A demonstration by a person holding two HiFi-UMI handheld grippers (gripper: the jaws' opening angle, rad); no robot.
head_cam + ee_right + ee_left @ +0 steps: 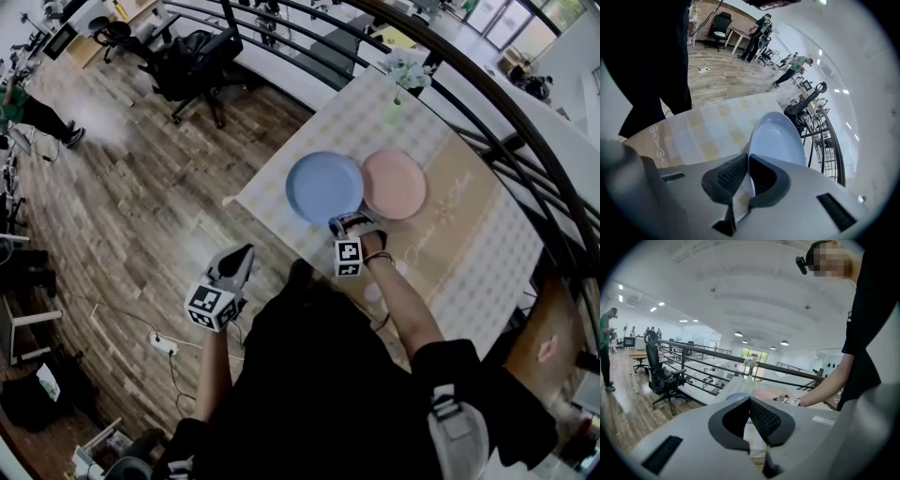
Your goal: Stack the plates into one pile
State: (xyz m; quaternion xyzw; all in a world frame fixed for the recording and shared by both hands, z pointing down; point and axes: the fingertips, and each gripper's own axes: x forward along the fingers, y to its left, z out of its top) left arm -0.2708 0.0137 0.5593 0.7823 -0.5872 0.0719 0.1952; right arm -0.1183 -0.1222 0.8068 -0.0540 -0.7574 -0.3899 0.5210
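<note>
At the counter, my right claw pinches the blue plate by its rim, beside the pink plate; my left claw hangs pressed together, empty.

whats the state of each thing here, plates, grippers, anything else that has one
blue plate: near rim clamped by the right gripper, beside the pink plate, not stacked yet
pink plate: lying flat on the table, held by neither gripper
right gripper: shut on the blue plate's rim
left gripper: shut, empty, held out past the table's edge over the floor
flower vase: upright at the table's far end
</note>
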